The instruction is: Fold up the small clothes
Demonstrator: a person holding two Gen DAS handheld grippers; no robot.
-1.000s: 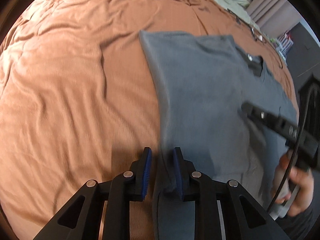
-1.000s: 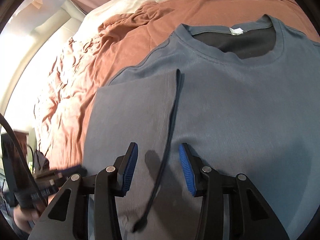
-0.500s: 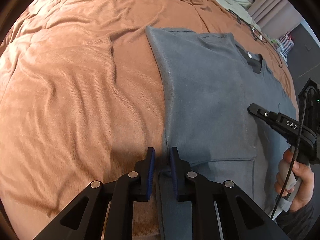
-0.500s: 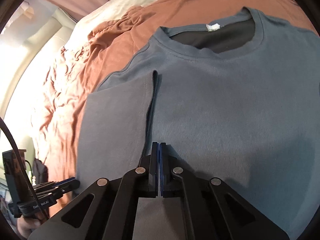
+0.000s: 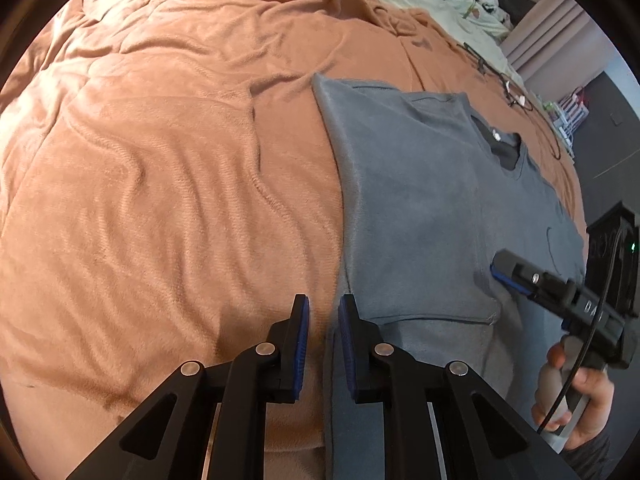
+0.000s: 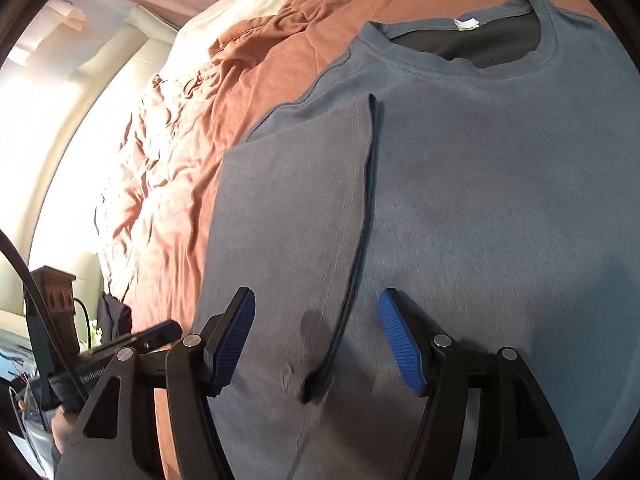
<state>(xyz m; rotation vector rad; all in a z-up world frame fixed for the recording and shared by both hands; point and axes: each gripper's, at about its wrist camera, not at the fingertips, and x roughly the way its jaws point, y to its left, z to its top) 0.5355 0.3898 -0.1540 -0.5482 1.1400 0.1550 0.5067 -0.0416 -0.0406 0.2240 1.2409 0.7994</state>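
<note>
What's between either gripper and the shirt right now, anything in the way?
Nothing visible. The right gripper is open directly over the blue-grey t-shirt, straddling the folded sleeve edge. The left gripper is open at the shirt's side edge on the orange blanket. Only bare fabric lies ahead of both.

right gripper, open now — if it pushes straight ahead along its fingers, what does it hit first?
Most likely the grey T-shirt: the right gripper points at the hem edge of the folded-in sleeve, with shirt fabric filling the line ahead. Height above the cloth is unclear.
</note>
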